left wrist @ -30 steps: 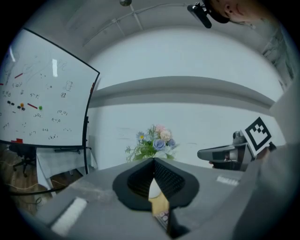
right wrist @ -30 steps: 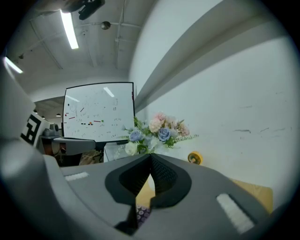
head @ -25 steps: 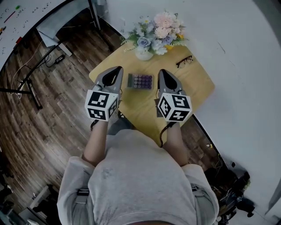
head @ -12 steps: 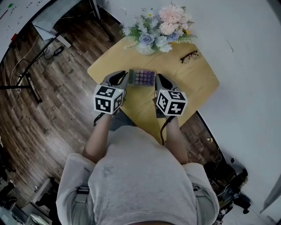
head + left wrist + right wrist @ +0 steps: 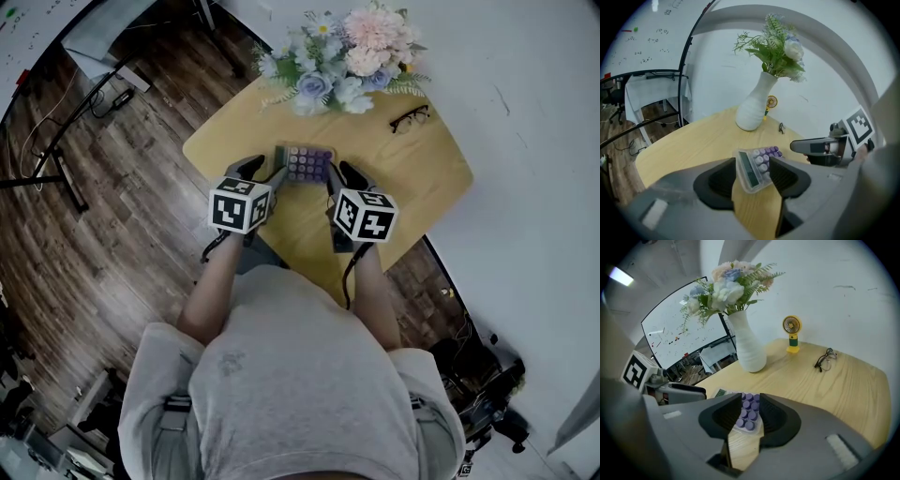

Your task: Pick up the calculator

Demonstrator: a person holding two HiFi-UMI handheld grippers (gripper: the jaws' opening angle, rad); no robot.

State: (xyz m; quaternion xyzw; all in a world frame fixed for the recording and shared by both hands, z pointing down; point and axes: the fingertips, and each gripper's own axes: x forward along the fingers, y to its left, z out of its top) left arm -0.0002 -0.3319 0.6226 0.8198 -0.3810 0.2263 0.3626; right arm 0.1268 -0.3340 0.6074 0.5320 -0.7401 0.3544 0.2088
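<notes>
Calculator (image 5: pixel 307 164): clear casing, purple keys, grey display. It lies flat on the bench (image 5: pixel 422 178). The fingers of the left gripper (image 5: pixel 266 171) and right gripper (image 5: pixel 339 178) have just been opening and stand apart around its opposite ends, not gripping.

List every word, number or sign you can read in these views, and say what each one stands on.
Nothing here can be read as text.
Whiteboard: handwritten marks, too small to read.
Calculator: key legends and display too blurred to read.
Marker cubes: black-and-white square patterns only, no words or numbers.
</notes>
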